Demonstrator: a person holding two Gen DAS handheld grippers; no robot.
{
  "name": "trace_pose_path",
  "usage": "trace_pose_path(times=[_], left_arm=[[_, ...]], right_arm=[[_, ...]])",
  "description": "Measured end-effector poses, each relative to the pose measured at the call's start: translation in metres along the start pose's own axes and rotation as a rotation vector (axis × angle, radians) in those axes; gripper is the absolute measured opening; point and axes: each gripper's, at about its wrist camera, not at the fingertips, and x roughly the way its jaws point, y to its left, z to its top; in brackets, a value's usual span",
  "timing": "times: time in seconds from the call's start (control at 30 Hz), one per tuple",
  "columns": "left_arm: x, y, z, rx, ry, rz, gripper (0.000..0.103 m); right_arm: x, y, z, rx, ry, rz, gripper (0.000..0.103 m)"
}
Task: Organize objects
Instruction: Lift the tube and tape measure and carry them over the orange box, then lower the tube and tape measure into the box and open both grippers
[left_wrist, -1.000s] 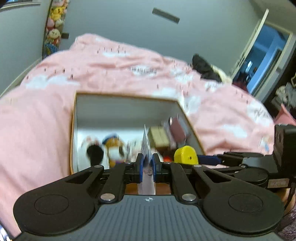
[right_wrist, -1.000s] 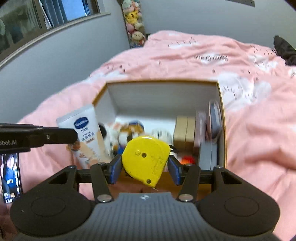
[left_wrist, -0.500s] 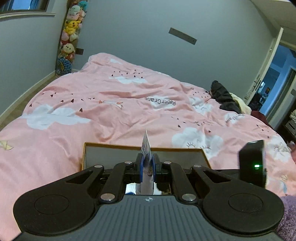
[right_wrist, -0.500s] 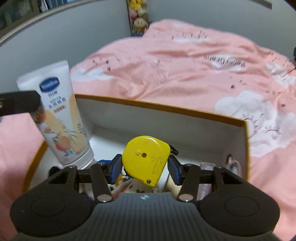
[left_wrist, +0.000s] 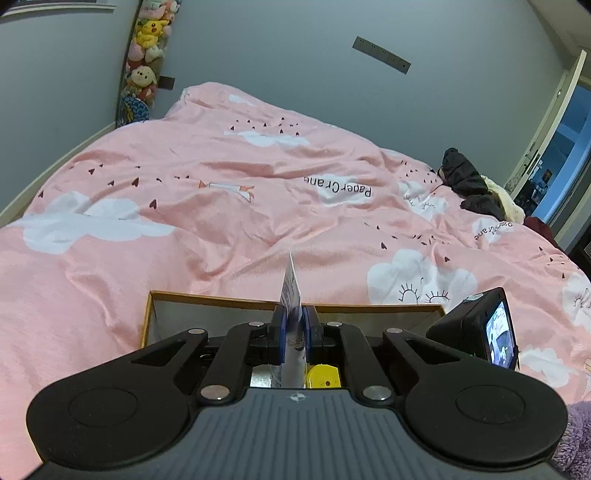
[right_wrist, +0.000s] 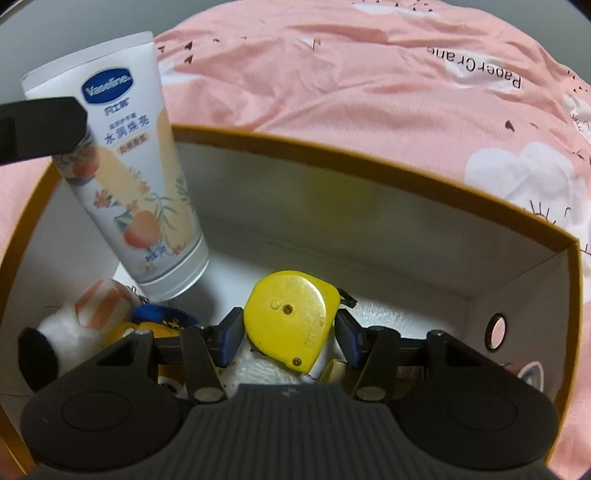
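Box (right_wrist: 388, 173) holds two gripped items: one tube (right_wrist: 125, 177), one tape measure (right_wrist: 291, 317)

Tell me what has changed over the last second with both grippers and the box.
Both grippers have come in low over the box. The right gripper has lowered the yellow tape measure inside its walls; the left gripper has brought the lotion tube over the left side. Both grips are unchanged, nothing released.
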Motion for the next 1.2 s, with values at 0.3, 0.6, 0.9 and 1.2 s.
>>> trace_pose_path(times=[0.3,0.6,0.9,1.2], left_arm=[[0.012,-0.009,-0.007,0.031,0.02,0.005,0.01],[0.01,-0.03,-0.007,0.087,-0.021,-0.102,0.01],[0.042,-0.071,-0.009,0.142,0.012,-0.163,0.01],[0.053,-0.096,-0.02,0.213,0.025,-0.128,0.01]], right_arm=[[-0.016,0.003,-0.004,-0.047,-0.048,-0.02,0.063],[-0.088,-0.014,-0.037,0.011,-0.201,-0.091,0.063],[-0.115,-0.044,-0.063,0.158,-0.275,-0.092,0.061],[-0.114,-0.047,-0.073,0.162,-0.302,-0.072,0.061]])
